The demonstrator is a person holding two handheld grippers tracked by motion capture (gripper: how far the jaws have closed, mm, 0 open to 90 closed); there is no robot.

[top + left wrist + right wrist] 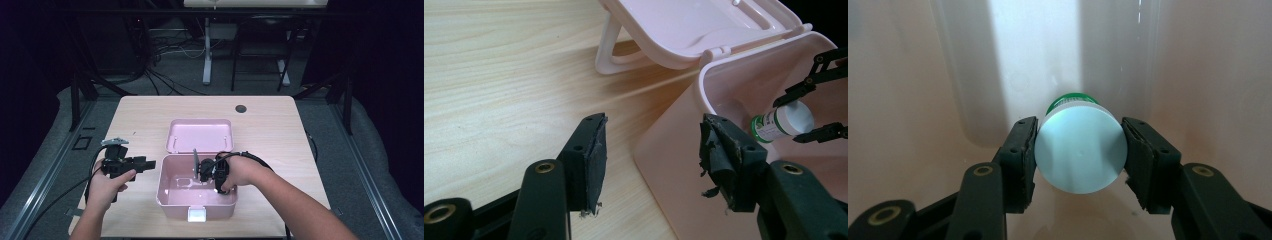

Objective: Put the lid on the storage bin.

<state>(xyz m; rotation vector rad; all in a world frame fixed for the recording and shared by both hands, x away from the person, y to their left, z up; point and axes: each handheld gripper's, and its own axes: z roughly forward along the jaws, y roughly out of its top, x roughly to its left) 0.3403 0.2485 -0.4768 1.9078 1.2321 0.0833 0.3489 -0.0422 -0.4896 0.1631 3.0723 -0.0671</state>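
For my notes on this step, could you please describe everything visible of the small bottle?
The small bottle has a round white cap, a white body and a green-printed label. It lies roughly level inside the open pink box, cap toward the right tongs, whose pads clamp the cap from both sides.

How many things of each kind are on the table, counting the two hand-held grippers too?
Pink storage box, lid open: 1
White-capped bottle with green label, held inside the box: 1
Hand-held grippers: 2, left gripper and right gripper
Total: 4
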